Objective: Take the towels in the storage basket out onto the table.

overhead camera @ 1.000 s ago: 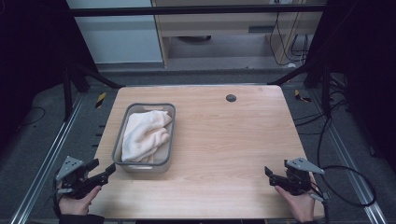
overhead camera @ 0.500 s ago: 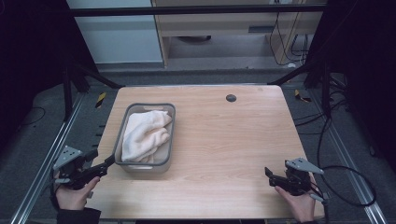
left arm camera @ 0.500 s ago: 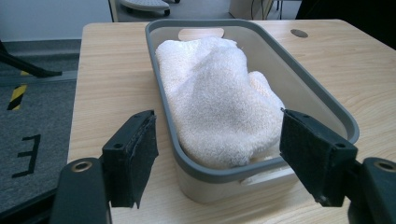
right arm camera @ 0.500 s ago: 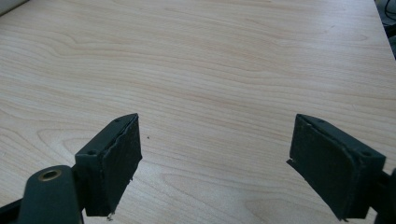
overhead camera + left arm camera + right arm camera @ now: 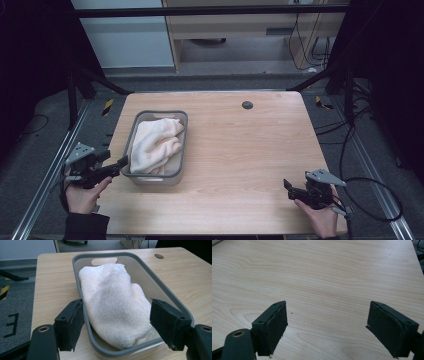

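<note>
Left claw point(image 5: 121, 162) at the counter's point(image 5: 250, 150) left edge, held in a hand point(image 5: 82, 195), tips just at the near left corner of the bin point(image 5: 131, 145). Jaws spread wide, gripping nothing; in the left gripper view the left claw point(image 5: 116, 315) frames the near end of the bin point(image 5: 160, 291), one jaw outside its left wall, the other over its right rim. Cannot tell whether either jaw touches the rim.

Towel point(image 5: 155, 142) bunched inside the bin, cream-white, filling most of it, piled higher toward the far end. In the left gripper view, towel point(image 5: 112, 305) lying lengthwise, near end resting against the bin's front wall, a handle slot point(image 5: 104, 261) visible in the far wall above it.

Right claw point(image 5: 286, 187) near the counter's right front corner, well apart from the bin, held in the other hand point(image 5: 320, 217). Jaws wide apart and empty, with bare wood between them in the right gripper view, where the right claw point(image 5: 327, 325) hovers low over the counter point(image 5: 324, 277).

Small dark hole point(image 5: 247, 105) in the counter toward the far edge.
</note>
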The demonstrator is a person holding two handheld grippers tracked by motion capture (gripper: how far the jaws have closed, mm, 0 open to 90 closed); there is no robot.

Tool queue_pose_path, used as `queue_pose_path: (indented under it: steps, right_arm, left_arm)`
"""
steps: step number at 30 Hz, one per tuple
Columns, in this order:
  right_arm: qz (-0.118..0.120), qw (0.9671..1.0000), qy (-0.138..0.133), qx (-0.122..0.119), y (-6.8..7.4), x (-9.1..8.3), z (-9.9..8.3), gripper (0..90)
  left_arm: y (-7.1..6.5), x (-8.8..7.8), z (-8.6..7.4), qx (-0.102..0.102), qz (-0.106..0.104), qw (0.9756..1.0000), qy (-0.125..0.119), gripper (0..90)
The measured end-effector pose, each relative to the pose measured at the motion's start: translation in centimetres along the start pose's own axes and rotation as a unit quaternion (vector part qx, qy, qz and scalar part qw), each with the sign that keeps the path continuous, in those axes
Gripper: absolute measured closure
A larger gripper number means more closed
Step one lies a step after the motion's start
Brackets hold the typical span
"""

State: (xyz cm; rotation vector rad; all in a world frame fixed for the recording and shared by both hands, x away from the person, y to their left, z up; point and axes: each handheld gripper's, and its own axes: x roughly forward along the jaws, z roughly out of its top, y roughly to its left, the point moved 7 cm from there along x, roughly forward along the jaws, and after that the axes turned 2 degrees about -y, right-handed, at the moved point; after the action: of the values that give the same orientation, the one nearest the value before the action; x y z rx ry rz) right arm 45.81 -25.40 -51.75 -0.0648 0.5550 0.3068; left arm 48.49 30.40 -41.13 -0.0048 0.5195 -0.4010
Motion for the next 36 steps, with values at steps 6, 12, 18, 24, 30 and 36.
queue_pose_path:
  steps: [6,12,18,24,30,36]
  right_arm:
    - [0.001,1.0,0.0,-0.001,0.0,0.0,0.0,16.4]
    - [0.002,1.0,0.004,-0.005,0.0,0.1,-0.1,16.5]
    - [0.003,1.0,0.007,-0.006,0.0,0.2,-0.1,16.5]
    - [0.004,0.9999,0.011,-0.006,0.1,0.2,-0.2,16.5]
    - [0.004,0.9999,0.013,-0.009,0.1,0.3,-0.2,16.5]
    - [0.005,0.9998,0.017,-0.008,0.1,0.4,-0.3,16.3]
  left_arm:
    - [-0.8,1.1,1.3,0.022,-0.002,0.9995,0.023,26.9]
    - [-1.3,2.5,2.3,0.04,0.001,0.9983,0.043,26.8]
    - [-1.5,4.0,3.0,0.055,0.004,0.9963,0.066,26.4]
    - [-1.7,5.5,3.0,0.062,0.0,0.9945,0.084,26.3]
    - [-1.9,6.8,3.1,0.066,0.0,0.9926,0.102,26.4]
    - [-1.9,8.1,3.2,0.074,-0.003,0.9893,0.126,26.6]
